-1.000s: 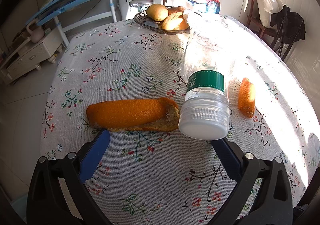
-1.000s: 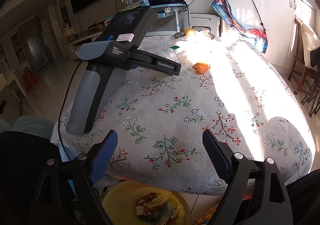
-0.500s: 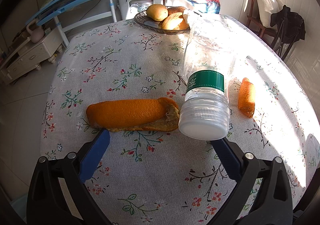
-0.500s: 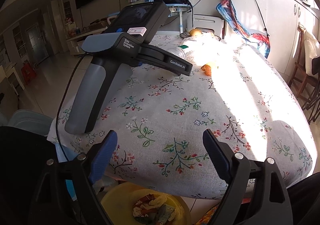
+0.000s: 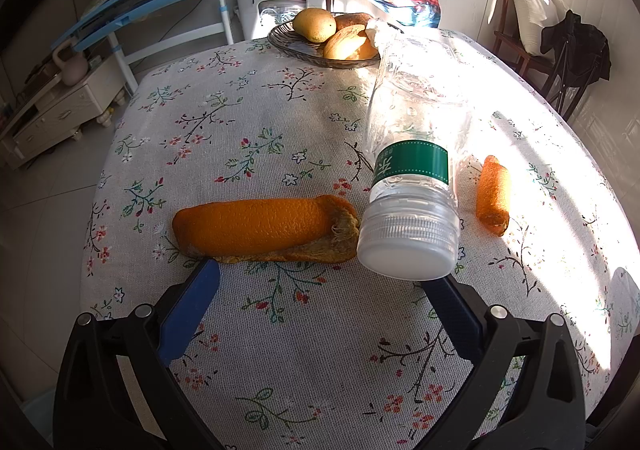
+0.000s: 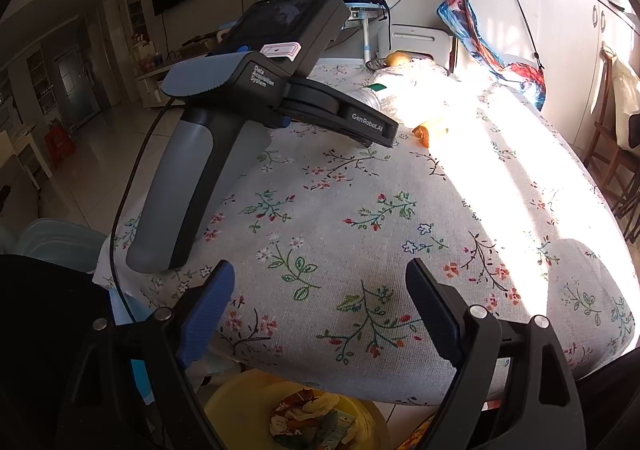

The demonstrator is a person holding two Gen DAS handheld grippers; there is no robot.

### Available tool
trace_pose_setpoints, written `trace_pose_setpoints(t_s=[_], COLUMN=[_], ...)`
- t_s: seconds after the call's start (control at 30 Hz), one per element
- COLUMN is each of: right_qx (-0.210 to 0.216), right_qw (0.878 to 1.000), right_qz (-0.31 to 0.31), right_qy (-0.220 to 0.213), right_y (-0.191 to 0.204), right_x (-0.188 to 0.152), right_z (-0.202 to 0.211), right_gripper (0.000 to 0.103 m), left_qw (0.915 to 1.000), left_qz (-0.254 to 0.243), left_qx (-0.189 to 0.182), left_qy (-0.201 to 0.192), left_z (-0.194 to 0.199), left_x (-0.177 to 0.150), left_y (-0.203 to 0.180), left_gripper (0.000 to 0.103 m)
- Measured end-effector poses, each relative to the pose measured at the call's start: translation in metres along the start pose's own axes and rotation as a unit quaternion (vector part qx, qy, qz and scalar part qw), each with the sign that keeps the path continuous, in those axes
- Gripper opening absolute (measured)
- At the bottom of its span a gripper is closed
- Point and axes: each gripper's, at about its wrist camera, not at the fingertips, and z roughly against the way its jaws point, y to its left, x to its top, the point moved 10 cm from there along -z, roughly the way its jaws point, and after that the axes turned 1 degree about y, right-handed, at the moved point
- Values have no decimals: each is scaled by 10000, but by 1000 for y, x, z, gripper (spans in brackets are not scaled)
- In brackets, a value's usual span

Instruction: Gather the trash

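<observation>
The left gripper (image 5: 320, 286) rests spread-fingered facing the orange peel (image 5: 264, 230) at 11 o'clock, while the right gripper (image 6: 320, 290), likewise released, hangs above the yellow trash bin (image 6: 248, 398).

The bottle (image 5: 412, 170) lay between the large peel (image 5: 264, 228) and small peel (image 5: 494, 200), touching the large one. Bare cloth (image 5: 320, 350) lay open nearer than the bottle.

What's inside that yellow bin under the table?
The yellow bin holds crumpled paper scraps and wrappers. The right gripper and the table edge cover much of the bin, so anything deeper or off to the sides stays hidden.
</observation>
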Motion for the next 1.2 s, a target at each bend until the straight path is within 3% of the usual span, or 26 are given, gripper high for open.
trace_pose_setpoints(t_s=[1.2], right_qx=[233], right_qw=[9985], right_qz=[-493], right_qy=[-47], right_y=[-13], right_x=[3], right_z=[2], right_gripper=[86], left_qw=[10000], left_qz=[0], left_qx=[0], left_qy=[1], left_z=[0], left_x=[0], left_y=[0], left_gripper=[97])
